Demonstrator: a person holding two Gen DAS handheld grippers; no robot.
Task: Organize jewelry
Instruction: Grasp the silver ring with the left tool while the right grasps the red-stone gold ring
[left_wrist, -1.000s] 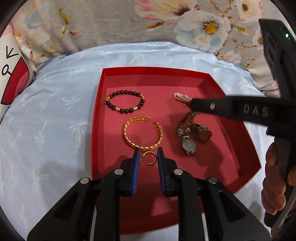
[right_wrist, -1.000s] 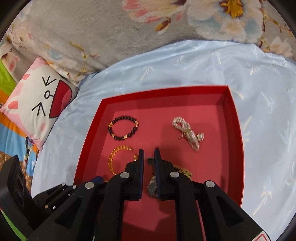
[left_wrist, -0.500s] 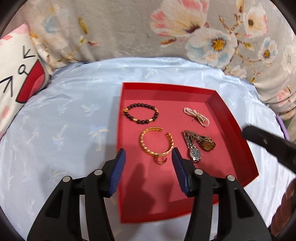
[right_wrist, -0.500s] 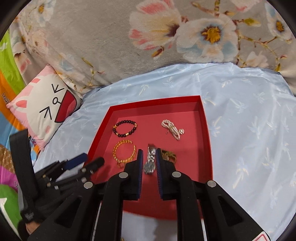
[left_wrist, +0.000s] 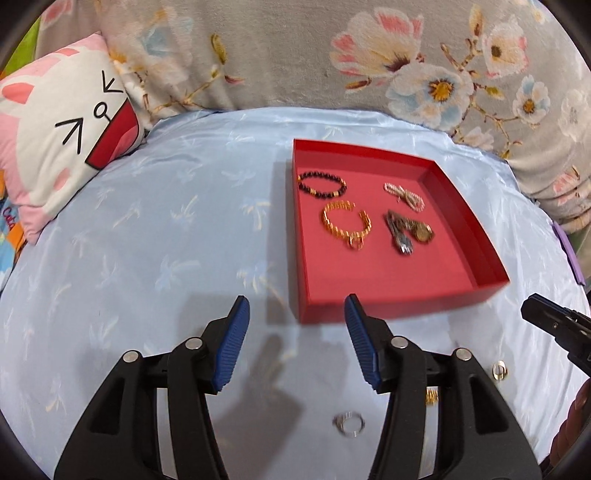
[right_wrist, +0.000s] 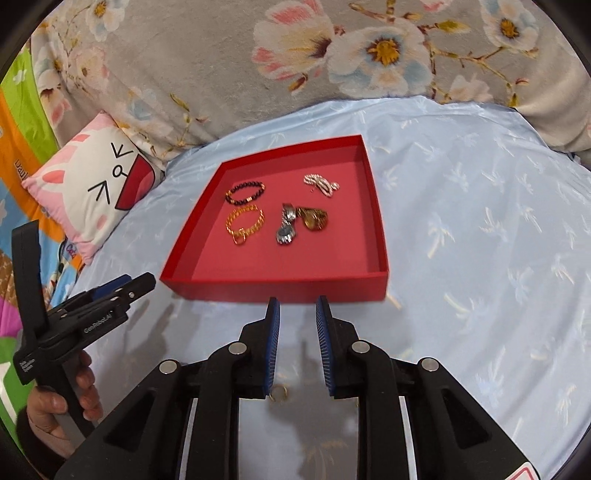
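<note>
A red tray (left_wrist: 480, 240) (right_wrist: 273, 286) lies on the light blue cloth. In it are a dark bead bracelet (left_wrist: 322, 183) (right_wrist: 245, 192), a gold bangle (left_wrist: 345, 223) (right_wrist: 244, 222) with a small gold hoop earring (left_wrist: 355, 243) touching it, a pearl strand (left_wrist: 404, 195) (right_wrist: 320, 184) and two watches (left_wrist: 408, 232) (right_wrist: 301, 221). My left gripper (left_wrist: 295, 308) is open and empty, in front of the tray. My right gripper (right_wrist: 297, 304) is slightly open and empty, also before the tray. Loose on the cloth near me lie a silver ring (left_wrist: 349, 422), a gold ring (left_wrist: 499, 370) and a gold hoop (right_wrist: 279, 393).
A cartoon-face pillow (left_wrist: 62, 147) (right_wrist: 92, 184) lies at the left. A grey floral blanket (left_wrist: 295, 55) (right_wrist: 332, 66) bunches up behind the cloth. The right gripper's tip (left_wrist: 554, 325) shows at the right edge of the left wrist view.
Both grippers pulled back out of the tray. The left one let go of the gold hoop earring beside the bangle and opened wide. The right one opened slightly.
</note>
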